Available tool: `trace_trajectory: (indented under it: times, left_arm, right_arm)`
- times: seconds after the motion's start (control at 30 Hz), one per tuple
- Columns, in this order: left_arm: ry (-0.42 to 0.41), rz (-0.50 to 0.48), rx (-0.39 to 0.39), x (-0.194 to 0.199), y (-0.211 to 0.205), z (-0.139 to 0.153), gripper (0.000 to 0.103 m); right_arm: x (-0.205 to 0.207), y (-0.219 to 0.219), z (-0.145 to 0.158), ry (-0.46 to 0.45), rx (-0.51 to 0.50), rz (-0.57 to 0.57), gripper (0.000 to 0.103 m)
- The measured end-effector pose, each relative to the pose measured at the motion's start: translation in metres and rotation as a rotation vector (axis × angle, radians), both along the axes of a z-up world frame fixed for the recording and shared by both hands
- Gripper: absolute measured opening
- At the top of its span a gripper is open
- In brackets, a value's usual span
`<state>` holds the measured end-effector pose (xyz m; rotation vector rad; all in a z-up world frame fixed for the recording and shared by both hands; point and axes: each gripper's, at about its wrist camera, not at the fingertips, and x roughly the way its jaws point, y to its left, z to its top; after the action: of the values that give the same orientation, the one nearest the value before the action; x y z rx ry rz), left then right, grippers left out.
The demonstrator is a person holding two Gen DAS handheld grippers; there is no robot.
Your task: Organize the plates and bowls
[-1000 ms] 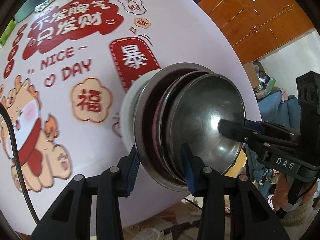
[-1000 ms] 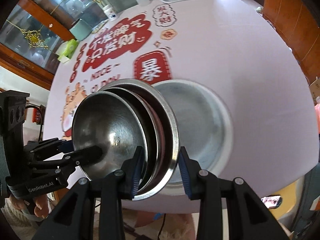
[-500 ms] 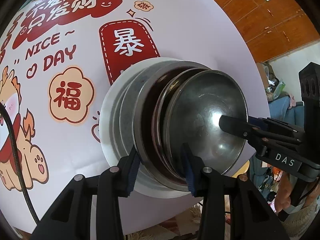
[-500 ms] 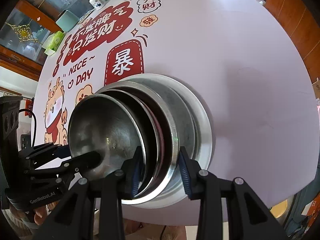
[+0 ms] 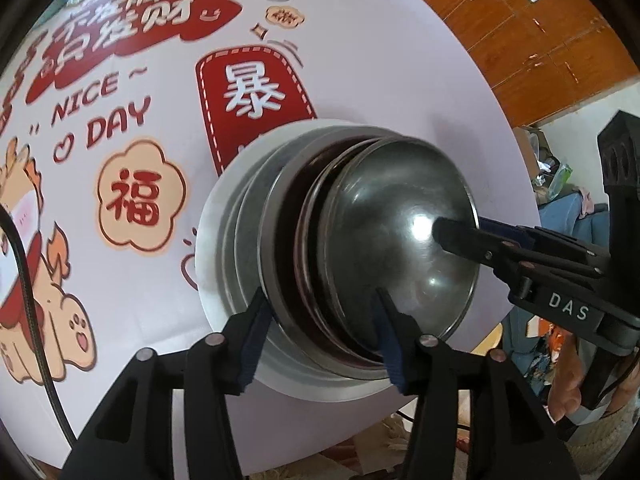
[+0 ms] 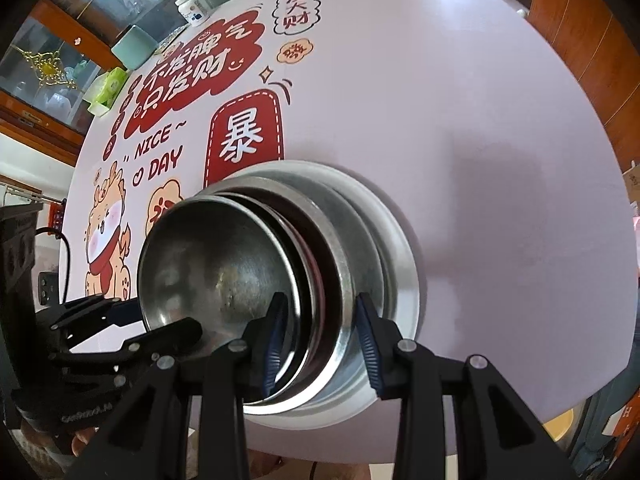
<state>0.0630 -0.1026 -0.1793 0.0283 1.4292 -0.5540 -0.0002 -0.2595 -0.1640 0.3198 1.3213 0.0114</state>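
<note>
The left tool (image 5: 320,320) is opening astride the bowl stack's (image 5: 380,240) rims; the right tool (image 6: 320,336) apparently clamps them.

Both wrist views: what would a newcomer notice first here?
A nested stack of shiny round steel bowls sits in a wide white-rimmed metal plate near the table's front edge. The left gripper, jaws opening, and the right gripper straddle opposite rims. Behind lies a pale tablecloth with red cartoon lettering.

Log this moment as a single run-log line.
step: nesting stack into white plate | left gripper: jaws opening, stack of steel bowls rim between them | right gripper: gripping stack rim | table: plate resting
</note>
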Motion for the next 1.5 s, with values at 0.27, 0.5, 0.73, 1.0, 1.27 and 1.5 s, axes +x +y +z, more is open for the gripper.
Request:
trace_trajectory:
  times: [0.27,0.5,0.73,1.0,1.27,1.5]
  left_arm:
    - [-0.068,-0.003,0.013,-0.007,0.004,0.019,0.064]
    - [-0.124,0.012,0.031,-0.016,0.013,0.035,0.072]
    - [-0.179,0.042,0.049,-0.027,0.025,0.052,0.079]
    - [-0.274,0.082,0.078,-0.042,0.048,0.077,0.082]
    - [-0.351,0.139,0.124,-0.043,0.080,0.101,0.084]
    - [-0.447,0.209,0.155,-0.045,0.115,0.129,0.084]
  right_arm:
    - [-0.008,0.000,0.006,-0.016,-0.011,-0.006,0.035]
    - [-0.017,0.009,0.016,-0.046,-0.014,-0.001,0.035]
    - [-0.028,0.023,0.034,-0.102,-0.033,0.013,0.035]
    - [-0.037,0.041,0.051,-0.152,-0.064,0.025,0.035]
    - [-0.032,0.069,0.075,-0.211,-0.077,0.025,0.035]
    - [-0.027,0.100,0.097,-0.266,-0.068,0.030,0.035]
